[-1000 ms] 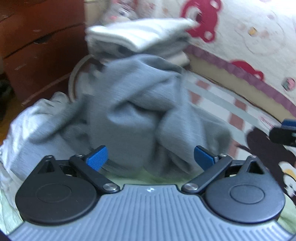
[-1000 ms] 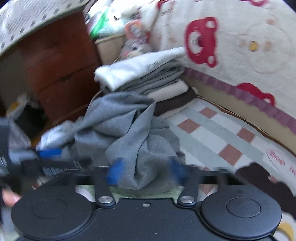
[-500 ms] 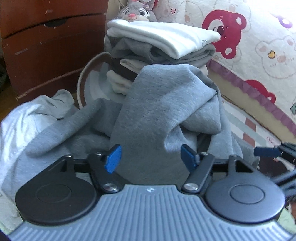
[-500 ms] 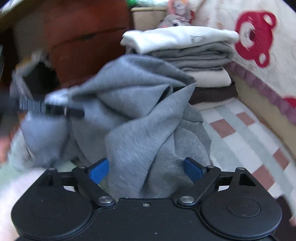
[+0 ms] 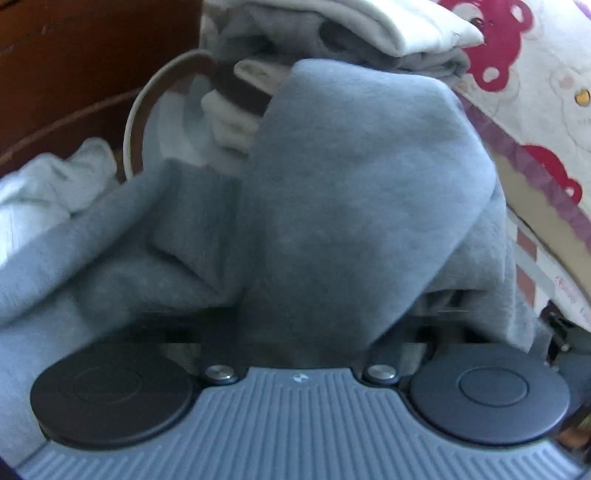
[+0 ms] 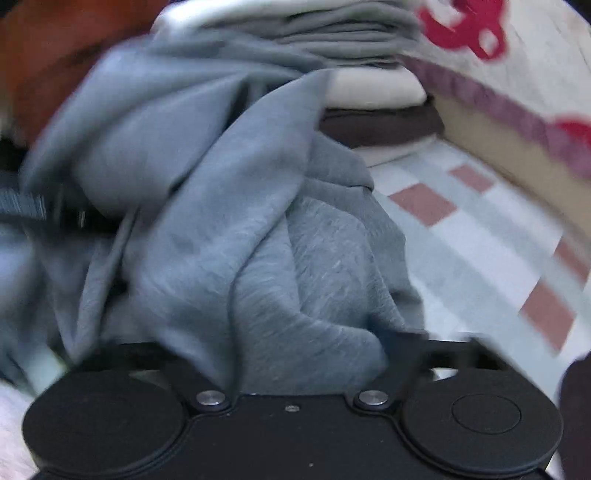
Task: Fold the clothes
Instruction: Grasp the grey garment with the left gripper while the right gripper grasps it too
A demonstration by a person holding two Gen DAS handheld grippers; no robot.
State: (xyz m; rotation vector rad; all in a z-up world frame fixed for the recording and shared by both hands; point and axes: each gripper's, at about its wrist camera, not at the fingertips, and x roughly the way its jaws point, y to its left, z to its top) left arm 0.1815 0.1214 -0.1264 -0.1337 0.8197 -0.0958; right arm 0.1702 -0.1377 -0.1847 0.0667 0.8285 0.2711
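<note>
- At the left wrist view: closing the fingers of the left gripper on a thick upright fold of the grey garment; fingertips buried under cloth, so cannot tell how deep the bite goes.
- Risks catching several layers at once, since the garment lies crumpled rather than spread; would lift as a lump and never open flat.
- Risks dragging the pale garment along, lying just beside and partly under the grey one.
- Leans against the stack of folded clothes right behind; could topple that stack on a hard pull upward or backward.
- At the right wrist view: closing the fingers of the right gripper with a bunched ridge of the same grey garment between them; blurred, tips hidden, so cannot tell whether pressing yet.
- Sits on the checked sheet, heaped in the middle, touching the stack at its far side.
- Could pinch a mid-body fold instead of a hem or shoulder; would leave both grips close together on the same bunch, giving no span to stretch.
- Could slip out of a shallow pinch on loose knit once lifted.
</note>
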